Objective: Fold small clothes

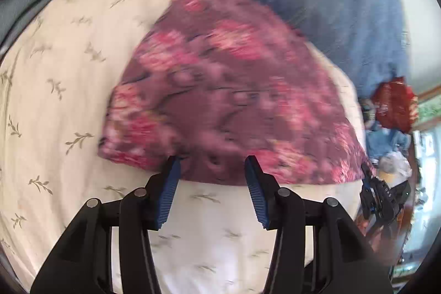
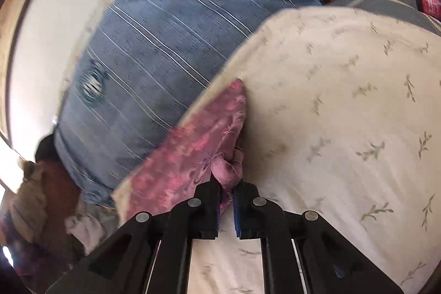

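A small maroon garment with pink flowers (image 1: 228, 90) lies spread on a cream sheet with a leaf print (image 1: 69, 59). My left gripper (image 1: 212, 164) is open, its blue pads (image 1: 171, 183) just at the garment's near hem and holding nothing. My right gripper (image 2: 226, 190) is shut on a bunched edge of the same garment (image 2: 190, 153), which lies along the sheet's (image 2: 344, 101) left edge. The right gripper also shows in the left wrist view (image 1: 369, 181), at the garment's right corner.
A blue striped cushion (image 2: 165, 32) lies past the sheet's far edge, also in the left wrist view (image 1: 330, 4). A red bag (image 1: 394, 106) and blue clutter (image 1: 386, 142) sit at the right. Brown and grey cloth (image 2: 55, 197) is heaped beyond the cushion.
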Demonstrator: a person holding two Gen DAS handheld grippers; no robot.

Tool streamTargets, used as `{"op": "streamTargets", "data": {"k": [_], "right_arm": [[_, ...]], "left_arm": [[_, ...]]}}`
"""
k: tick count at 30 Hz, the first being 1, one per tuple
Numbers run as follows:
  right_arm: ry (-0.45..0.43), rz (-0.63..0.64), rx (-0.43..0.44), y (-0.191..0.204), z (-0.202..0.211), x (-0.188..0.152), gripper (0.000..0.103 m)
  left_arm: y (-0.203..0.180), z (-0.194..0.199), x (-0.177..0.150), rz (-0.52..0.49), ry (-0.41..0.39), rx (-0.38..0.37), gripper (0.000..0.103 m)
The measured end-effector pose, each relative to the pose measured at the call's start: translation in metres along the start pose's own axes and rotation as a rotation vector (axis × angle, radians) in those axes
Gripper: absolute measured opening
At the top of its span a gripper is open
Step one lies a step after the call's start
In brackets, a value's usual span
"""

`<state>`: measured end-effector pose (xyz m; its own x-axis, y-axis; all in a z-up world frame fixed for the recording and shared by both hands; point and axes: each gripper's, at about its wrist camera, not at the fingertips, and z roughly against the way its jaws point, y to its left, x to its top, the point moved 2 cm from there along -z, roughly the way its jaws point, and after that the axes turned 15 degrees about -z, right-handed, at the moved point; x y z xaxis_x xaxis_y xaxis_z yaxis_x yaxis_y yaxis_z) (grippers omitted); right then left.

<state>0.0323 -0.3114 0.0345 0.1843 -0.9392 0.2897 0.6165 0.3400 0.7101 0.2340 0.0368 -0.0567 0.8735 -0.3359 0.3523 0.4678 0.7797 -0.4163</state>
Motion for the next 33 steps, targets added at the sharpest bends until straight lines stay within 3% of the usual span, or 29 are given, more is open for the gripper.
{"op": "streamTargets", "data": {"k": [2,3,4,6,8,11,13,16,19,21,23,24,28,30,33], "right_arm": [[0.09,-0.017,-0.133,-0.023,-0.024,-0.009,0.008],[0.073,-0.035,-0.102,-0.027,-0.019,-0.012,0.008],[0.047,-0.053,-0.097,-0.026,-0.01,-0.013,0.018],[-0.024,-0.069,-0.139,-0.02,0.01,-0.013,0.021],[-0.095,-0.045,-0.117,-0.008,0.028,-0.015,0.021],[-0.127,0.075,-0.047,0.026,0.04,-0.026,0.023],[-0.074,0.203,-0.008,0.06,0.022,-0.043,0.031],[0.018,0.369,0.034,0.103,-0.012,-0.081,0.031],[0.091,0.454,0.047,0.124,-0.05,-0.112,0.031],[0.15,0.469,0.007,0.12,-0.081,-0.126,0.031],[0.215,0.476,-0.103,0.106,-0.115,-0.136,0.033],[0.146,0.496,-0.072,0.109,-0.11,-0.139,0.032],[0.143,0.555,-0.123,0.124,-0.108,-0.149,0.037],[0.147,0.606,-0.08,0.135,-0.104,-0.16,0.037],[0.178,0.746,-0.012,0.157,-0.1,-0.196,0.047]], "left_arm": [[0.009,0.005,-0.001,0.032,-0.011,-0.049,0.047],[0.012,0.009,-0.003,0.041,-0.005,-0.063,0.047],[0.014,0.014,-0.004,0.046,0.0,-0.091,0.047],[0.019,0.029,-0.006,0.038,-0.018,-0.157,0.047],[0.026,0.046,-0.003,0.031,-0.058,-0.196,0.048],[0.039,0.061,0.008,0.044,-0.103,-0.161,0.061],[0.045,0.057,0.016,0.061,-0.094,-0.148,0.062],[0.053,0.041,0.022,0.092,-0.042,-0.178,0.062],[0.052,0.022,0.022,0.069,0.004,-0.146,0.062],[0.052,0.014,0.022,0.055,0.03,-0.139,0.062],[0.05,0.013,0.024,0.038,0.037,-0.145,0.062],[0.05,0.015,0.025,0.033,0.044,-0.153,0.062],[0.06,0.023,0.036,0.046,0.047,-0.233,0.062],[0.068,0.028,0.046,0.063,0.034,-0.253,0.062],[0.077,0.034,0.063,0.069,0.022,-0.233,0.062]]}}
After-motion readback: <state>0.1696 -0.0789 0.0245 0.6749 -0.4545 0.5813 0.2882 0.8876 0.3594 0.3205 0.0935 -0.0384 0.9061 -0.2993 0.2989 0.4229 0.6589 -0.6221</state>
